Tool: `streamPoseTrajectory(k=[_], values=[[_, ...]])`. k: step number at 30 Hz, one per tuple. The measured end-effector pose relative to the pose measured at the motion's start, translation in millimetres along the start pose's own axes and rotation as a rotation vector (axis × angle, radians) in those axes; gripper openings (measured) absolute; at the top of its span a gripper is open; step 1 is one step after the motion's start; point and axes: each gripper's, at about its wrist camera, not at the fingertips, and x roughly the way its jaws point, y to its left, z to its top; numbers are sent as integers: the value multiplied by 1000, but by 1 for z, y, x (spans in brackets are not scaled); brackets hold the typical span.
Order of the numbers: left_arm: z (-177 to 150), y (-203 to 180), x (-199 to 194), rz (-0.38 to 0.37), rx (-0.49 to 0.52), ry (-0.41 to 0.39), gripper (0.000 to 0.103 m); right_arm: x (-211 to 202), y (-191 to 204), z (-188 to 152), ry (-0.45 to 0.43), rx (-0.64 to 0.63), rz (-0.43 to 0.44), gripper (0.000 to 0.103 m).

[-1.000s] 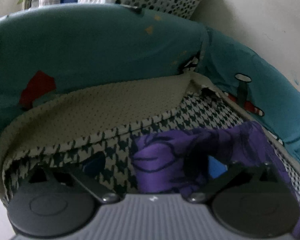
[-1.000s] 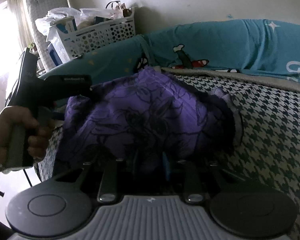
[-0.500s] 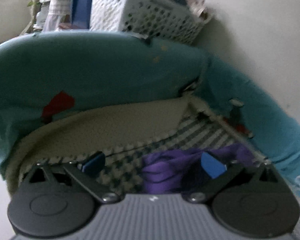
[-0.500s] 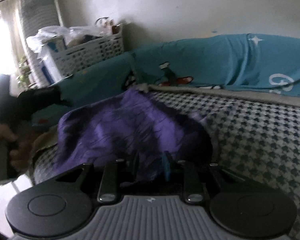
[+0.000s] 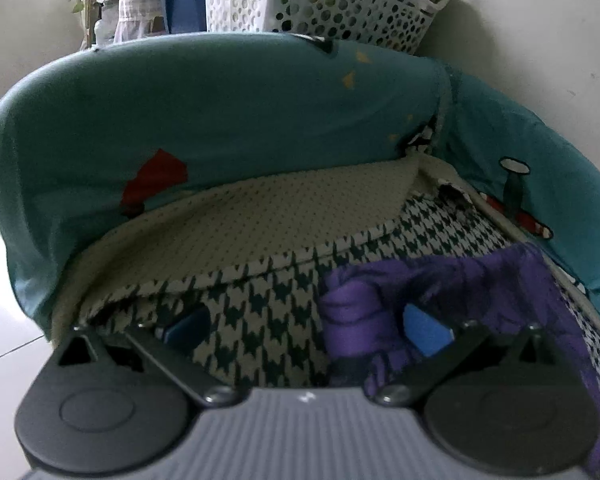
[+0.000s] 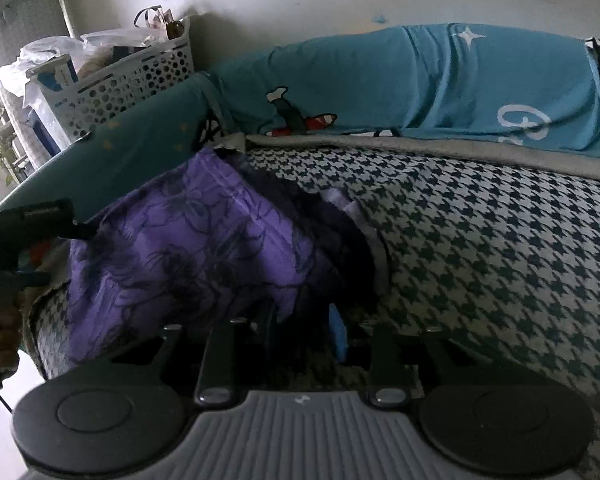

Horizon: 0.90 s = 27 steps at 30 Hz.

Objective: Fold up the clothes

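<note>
A purple patterned garment (image 6: 204,248) lies bunched on the houndstooth sofa seat (image 6: 500,248). My right gripper (image 6: 304,332) is shut on its near edge, the blue pads close together with cloth between them. My left gripper (image 5: 304,328) is open, its jaws wide apart; the right blue pad (image 5: 424,328) sits against a fold of the purple garment (image 5: 452,288), the left pad over the bare houndstooth cover (image 5: 260,308). The left gripper's handle and the hand on it (image 6: 4,264) show at the left of the right wrist view.
A teal cartoon-print cover (image 5: 240,128) wraps the sofa arm and backrest (image 6: 460,88). A beige dotted cloth (image 5: 260,216) lies under the arm. A white perforated basket (image 5: 340,4) full of things stands behind the sofa arm. Pale floor shows at the left.
The left gripper dipped and came back toward the garment, with more purple cloth now around its right pad. The right gripper stayed shut on the garment, which shifted and spread slightly.
</note>
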Motion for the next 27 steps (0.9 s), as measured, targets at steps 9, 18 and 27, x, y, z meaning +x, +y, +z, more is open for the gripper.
streamPoseTrajectory(k=[9,18,27], values=[[-32,-25,-44,-20,55,8,103,-36,-1,-4,32,-27,-21,36],[-73,-44,-68,-57,84,63,103,-73,2,-5,51,-84,-38,39],[-100,-58,-78,-35,121,74,103,-89,-3,-6,98,-117,-10,48]])
